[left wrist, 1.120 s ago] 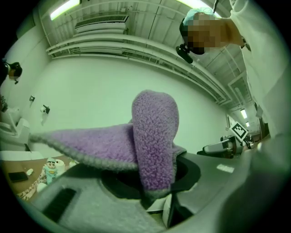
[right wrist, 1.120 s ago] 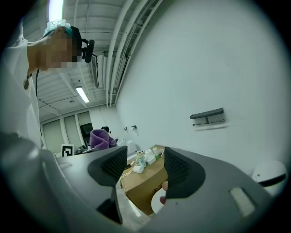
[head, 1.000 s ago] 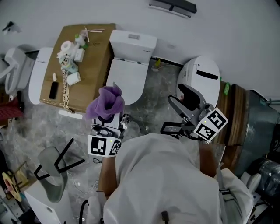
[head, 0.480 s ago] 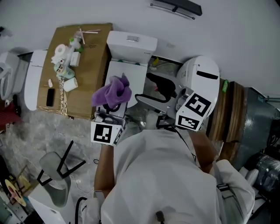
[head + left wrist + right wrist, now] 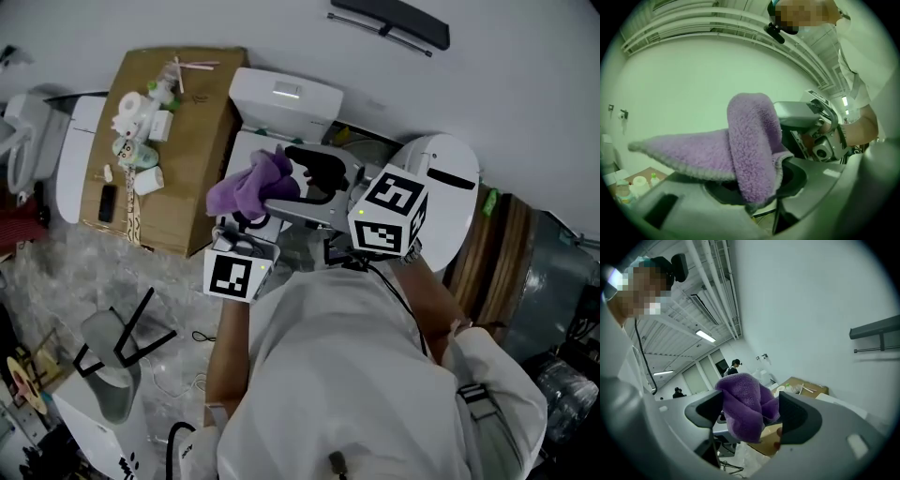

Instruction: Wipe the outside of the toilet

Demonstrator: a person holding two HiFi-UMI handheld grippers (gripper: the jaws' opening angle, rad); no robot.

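Since the earlier frames the right hand-held gripper (image 5: pixel 305 186) is swinging in from the person's right side toward the left one, and both are riding higher over the toilet (image 5: pixel 286 96).

Left hand-held gripper (image 5: pixel 246 220): jaws are pinching the lower fold of the purple microfibre cloth (image 5: pixel 253 186). In the left gripper view the cloth is rising out of the closed jaws and flopping over to the left.

Right hand-held gripper: jaws are standing wide apart, one on either side of the same cloth. In the right gripper view the bunched cloth is filling most of the gap between the two dark pads (image 5: pixel 800 414). Whether the pads are pressing on it, cannot tell.

Cloth position: it is hanging in the air above the closed toilet lid (image 5: pixel 251 150), in front of the white cistern, and is not touching the porcelain.

Surroundings: a brown cardboard box (image 5: pixel 192 141) is standing just left of the toilet, carrying tissue rolls (image 5: pixel 127 105) and small bottles. A second white toilet (image 5: pixel 452 167) is showing to the right, partly behind the right gripper's marker cube (image 5: pixel 389 216).
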